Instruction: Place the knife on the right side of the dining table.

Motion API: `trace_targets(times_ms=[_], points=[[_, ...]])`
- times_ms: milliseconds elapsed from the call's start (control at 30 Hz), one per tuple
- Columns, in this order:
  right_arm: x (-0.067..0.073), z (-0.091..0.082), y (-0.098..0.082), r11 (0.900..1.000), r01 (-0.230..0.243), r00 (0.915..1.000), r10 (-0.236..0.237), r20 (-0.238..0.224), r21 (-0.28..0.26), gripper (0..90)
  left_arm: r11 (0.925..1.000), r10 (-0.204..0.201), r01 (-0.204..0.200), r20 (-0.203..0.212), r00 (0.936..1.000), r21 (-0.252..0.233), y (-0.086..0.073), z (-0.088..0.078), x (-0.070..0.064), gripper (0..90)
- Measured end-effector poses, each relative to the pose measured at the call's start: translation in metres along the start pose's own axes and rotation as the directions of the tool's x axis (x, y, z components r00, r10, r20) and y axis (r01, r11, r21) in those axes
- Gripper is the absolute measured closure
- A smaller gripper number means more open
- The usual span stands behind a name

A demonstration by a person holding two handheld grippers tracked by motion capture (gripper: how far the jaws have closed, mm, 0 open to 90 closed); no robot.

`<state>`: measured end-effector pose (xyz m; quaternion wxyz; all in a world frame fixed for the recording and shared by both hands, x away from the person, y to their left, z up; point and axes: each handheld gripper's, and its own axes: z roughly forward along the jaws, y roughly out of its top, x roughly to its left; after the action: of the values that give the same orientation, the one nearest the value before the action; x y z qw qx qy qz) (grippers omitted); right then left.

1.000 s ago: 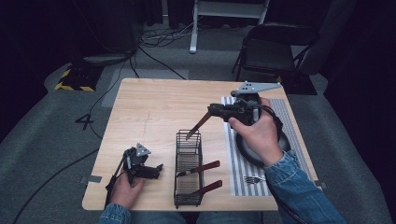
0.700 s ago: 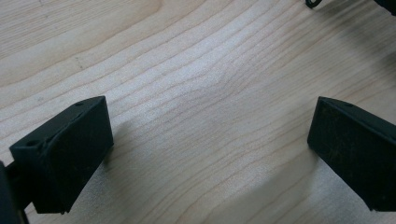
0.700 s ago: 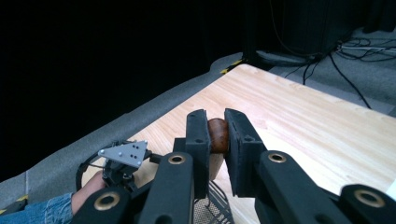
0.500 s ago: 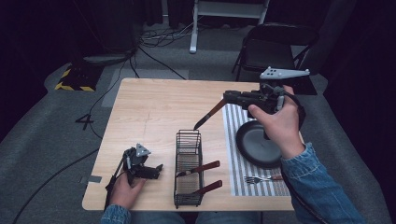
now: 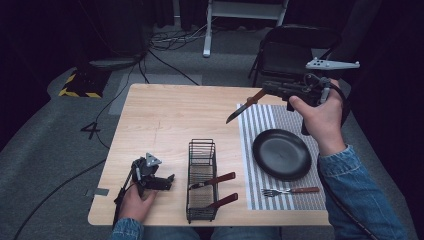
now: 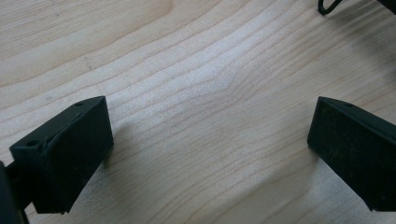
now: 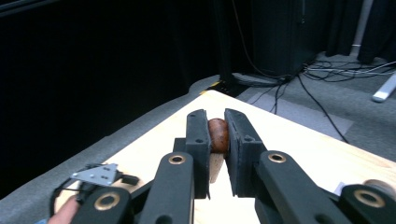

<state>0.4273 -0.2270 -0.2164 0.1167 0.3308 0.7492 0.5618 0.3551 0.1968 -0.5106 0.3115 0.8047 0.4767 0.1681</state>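
One mark can be read: a dark figure "4" on the grey floor (image 5: 60, 150), left of the worktop (image 5: 165, 115) in the high view; a yellow-and-black hazard-striped mat (image 5: 80, 85) lies on the floor farther back, bearing no words. Nothing else carries legible text, brand or label.

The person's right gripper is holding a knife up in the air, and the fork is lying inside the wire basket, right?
Not quite. The fork lies on the striped placemat, below the black plate, not in the wire basket; the high view shows this. The right gripper does hold the knife up in the air.
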Motion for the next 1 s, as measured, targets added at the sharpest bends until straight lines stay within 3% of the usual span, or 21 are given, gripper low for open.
trace_targets(times_ms=[133,667,900,1000], points=[[-0.016,-0.005,0.001,1.0,-0.008,0.9998,0.008,0.018,-0.012,80.7,1.0,-0.001,0.001,-0.001,1.0,0.0,0.0,0.0,0.0,0.2],[-0.046,-0.029,0.01,0.999,0.018,0.9924,-0.014,0.122,-0.029,80.7,1.0,-0.003,0.003,-0.004,1.0,0.0,0.0,0.0,0.0,0.3],[-0.065,-0.02,0.009,0.997,0.071,0.991,-0.069,0.114,-0.015,80.7,1.0,-0.003,0.003,-0.004,1.0,0.0,0.0,0.0,0.001,0.3],[-0.073,-0.017,0.005,0.998,0.066,0.991,-0.064,0.117,-0.017,80.7,1.0,-0.003,0.003,-0.004,1.0,0.0,0.0,0.0,0.001,0.3]])
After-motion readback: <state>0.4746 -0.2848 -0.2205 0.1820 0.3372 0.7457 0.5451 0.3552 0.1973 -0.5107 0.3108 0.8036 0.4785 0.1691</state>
